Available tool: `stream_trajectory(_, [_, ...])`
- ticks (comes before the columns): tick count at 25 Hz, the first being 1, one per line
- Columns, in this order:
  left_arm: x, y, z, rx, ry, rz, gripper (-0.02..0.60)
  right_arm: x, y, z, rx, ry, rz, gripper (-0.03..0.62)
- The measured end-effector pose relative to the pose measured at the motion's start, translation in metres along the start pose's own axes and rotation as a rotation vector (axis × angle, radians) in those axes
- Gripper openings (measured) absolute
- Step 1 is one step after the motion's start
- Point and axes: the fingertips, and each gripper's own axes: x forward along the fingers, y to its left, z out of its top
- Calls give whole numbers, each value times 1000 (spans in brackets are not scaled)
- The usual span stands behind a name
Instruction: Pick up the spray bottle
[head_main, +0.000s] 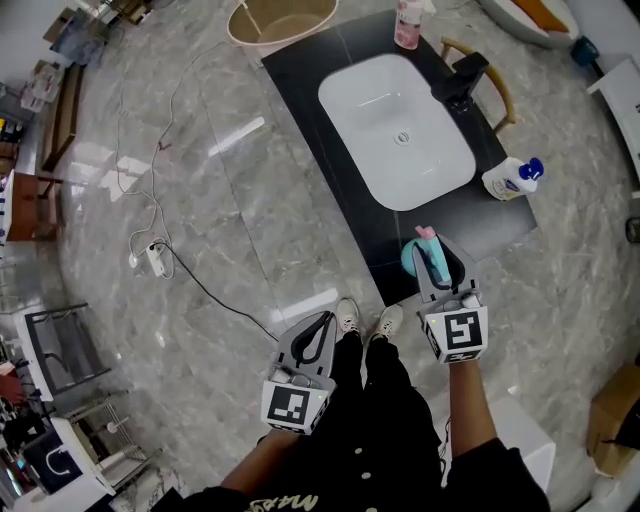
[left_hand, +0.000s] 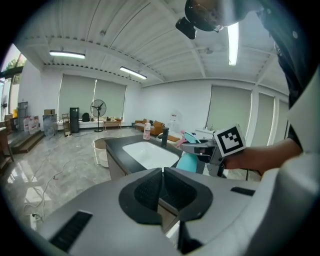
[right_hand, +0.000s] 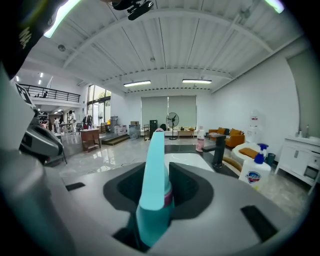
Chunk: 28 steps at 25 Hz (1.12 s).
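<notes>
The teal spray bottle (head_main: 433, 262) with a pink top stands on the near corner of the black counter (head_main: 310, 85). My right gripper (head_main: 437, 246) has a jaw on either side of it. In the right gripper view the spray bottle (right_hand: 153, 185) fills the gap, and both pads of the right gripper (right_hand: 159, 175) press on its neck. My left gripper (head_main: 324, 320) hangs lower, off the counter over the floor, near the person's shoes. Its pads meet with nothing between them in the left gripper view (left_hand: 161, 187), where the spray bottle (left_hand: 189, 162) shows behind.
A white basin (head_main: 340, 95) is set in the counter, with a black tap (head_main: 460, 80) at its far side. A white pump bottle (head_main: 510, 180) stands right of the basin and a pink bottle (head_main: 408, 25) behind it. A beige tub (head_main: 280, 20) and a cable with a power strip (head_main: 157, 260) lie on the floor.
</notes>
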Motion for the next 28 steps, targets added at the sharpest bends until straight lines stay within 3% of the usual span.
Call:
stream_trajectory(9, [12, -12, 93, 82, -169, -41, 18, -82, -23, 78, 92, -80, -133, 118])
stream_trajectory(16, [16, -36, 143, 129, -260, -104, 18, -152, -38, 135, 69, -178, -218, 118])
stream_trajectory(28, [15, -63, 166, 187, -310, -160, 18, -191, -59, 142, 79, -241, -322, 117])
